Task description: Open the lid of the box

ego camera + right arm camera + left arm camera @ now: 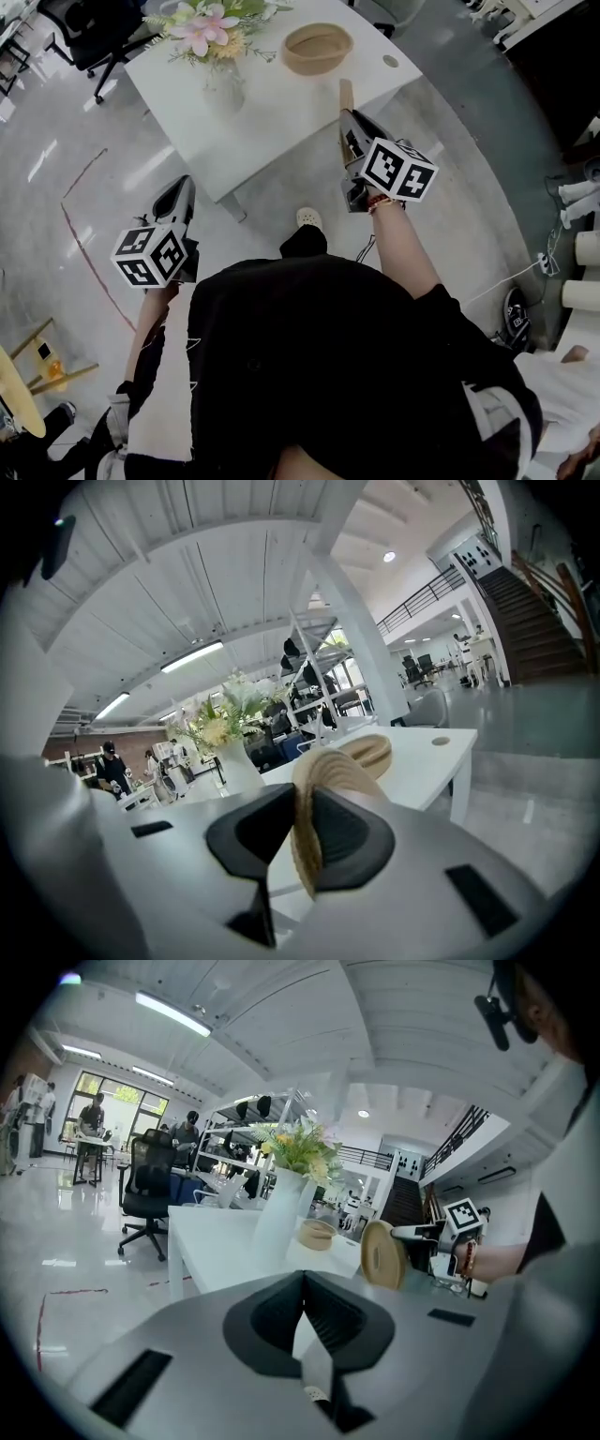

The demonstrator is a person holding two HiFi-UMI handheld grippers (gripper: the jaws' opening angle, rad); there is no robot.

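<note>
Right gripper (300, 799) clamps the lid (304, 841) edge-on, off the box (319, 47) on the table (272, 131). Left gripper (303, 1283) is closed and empty. Your thin-rim grip may let the lid pivot and drop.

Bright, even light; fisheye edges dark, perhaps blurred.

Below me the grey polished floor (84, 131) throws back the ceiling lights, and a thin red line (82, 246) is marked across it; a white table (281, 122) stands ahead of me, with a black office chair (89, 33) beyond its far left corner; overhead, a white slatted ceiling (281, 1016) carries strip lights (171, 1014); I see metal shelving (246, 1115), bright windows (117, 1101) far off, and a staircase (534, 592).
</note>
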